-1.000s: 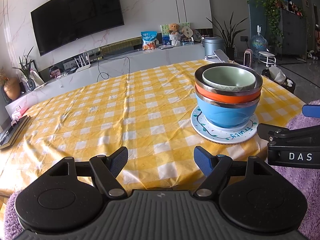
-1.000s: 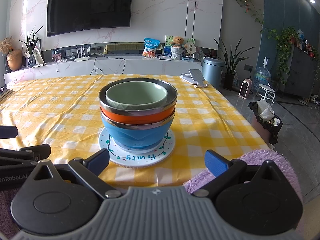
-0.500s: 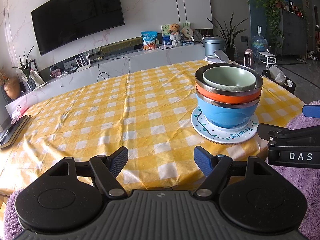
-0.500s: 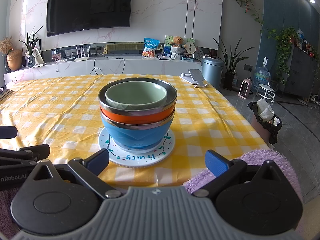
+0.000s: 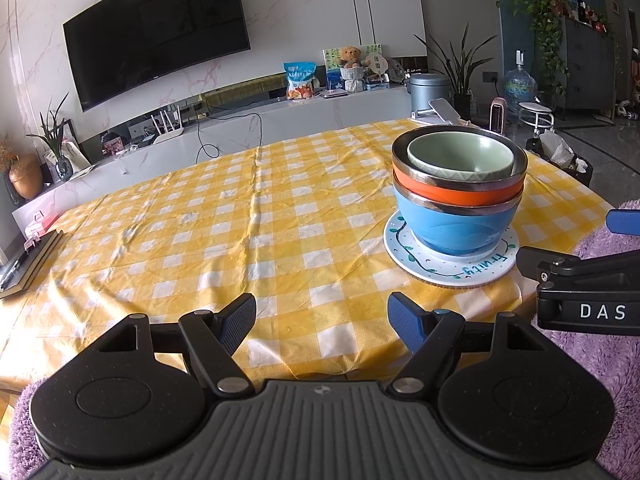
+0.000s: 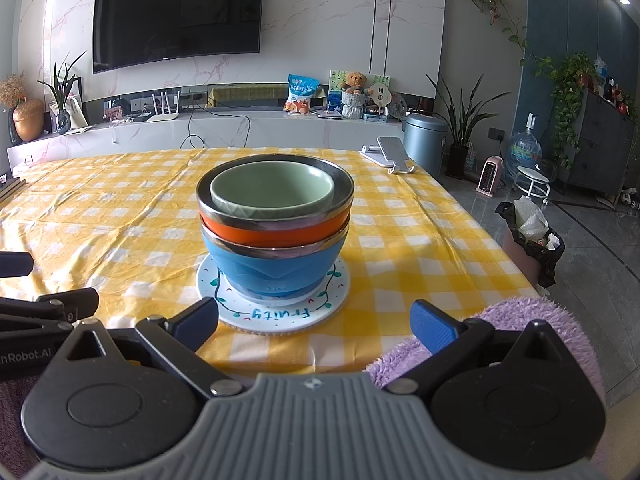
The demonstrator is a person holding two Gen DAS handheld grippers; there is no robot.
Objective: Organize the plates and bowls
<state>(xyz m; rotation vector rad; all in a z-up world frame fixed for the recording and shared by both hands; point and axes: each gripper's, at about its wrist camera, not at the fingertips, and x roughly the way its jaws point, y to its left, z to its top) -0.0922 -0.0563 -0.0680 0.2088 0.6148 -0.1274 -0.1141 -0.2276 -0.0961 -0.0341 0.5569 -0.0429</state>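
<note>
bowls (image 6: pixel 275 232) sit nested green in orange in blue on the plate (image 6: pixel 273 312) near the bench's (image 5: pixel 240 220) front right edge. we hold left tool (image 5: pixel 322 322) and right tool (image 6: pixel 314 326) released, empty. risk: a nudge tips the stack off that edge.

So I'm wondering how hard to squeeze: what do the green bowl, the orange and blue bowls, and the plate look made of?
Green bowl: matte, thick-walled, likely ceramic. Orange bowl and blue bowl: shiny mirror rims suggest steel liners in coloured shells, probably plastic. Plate: white, smooth, painted vine and lettering; ceramic or melamine, can't tell.
</note>
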